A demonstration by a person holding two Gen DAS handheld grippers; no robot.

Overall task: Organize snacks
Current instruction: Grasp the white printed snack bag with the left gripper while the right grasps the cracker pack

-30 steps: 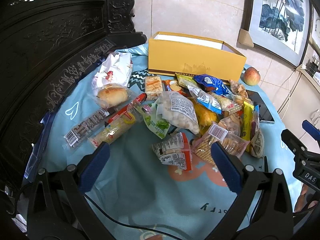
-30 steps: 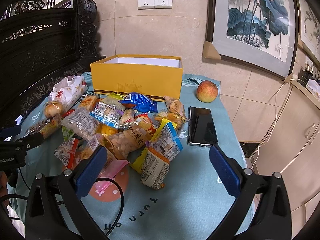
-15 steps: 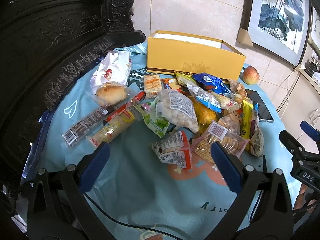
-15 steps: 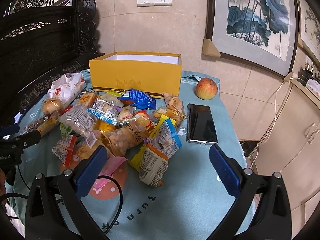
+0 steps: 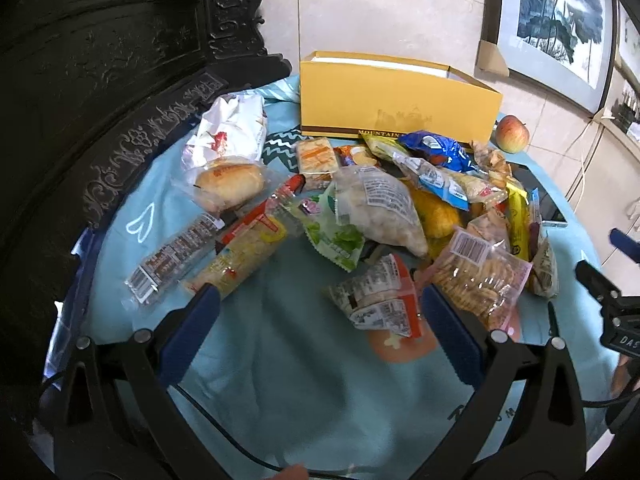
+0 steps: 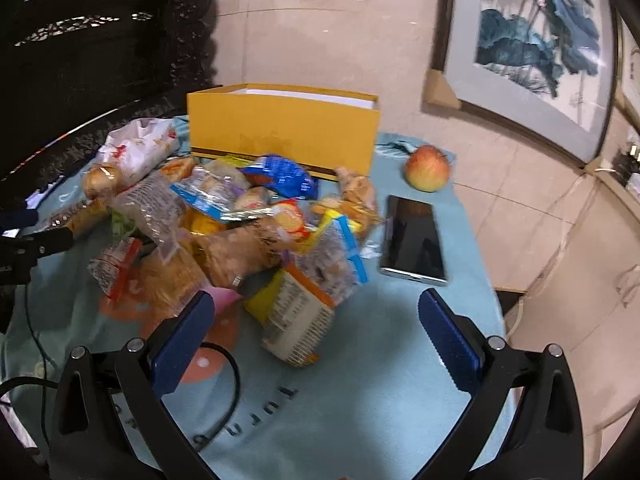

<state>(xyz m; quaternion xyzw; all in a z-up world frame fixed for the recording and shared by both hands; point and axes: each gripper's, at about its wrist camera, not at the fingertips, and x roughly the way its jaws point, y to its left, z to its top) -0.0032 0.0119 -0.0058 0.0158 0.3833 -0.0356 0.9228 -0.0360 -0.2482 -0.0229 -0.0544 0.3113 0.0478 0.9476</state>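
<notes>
Both tools spread wide and empty, snack pile just ahead of them.

My left gripper [image 5: 318, 322] and right gripper [image 6: 316, 330] face light, crinkly, slippery packets [image 5: 376, 296]; I'd pinch a sealed edge, not the brittle crackers. The yellow box [image 6: 282, 136] sits beyond; bare cloth [image 5: 288, 380] nearest me gives room.

Wrapped snack packets [image 5: 376, 216] lie heaped on the blue cloth before an open, upright yellow box [image 5: 396, 112].
</notes>
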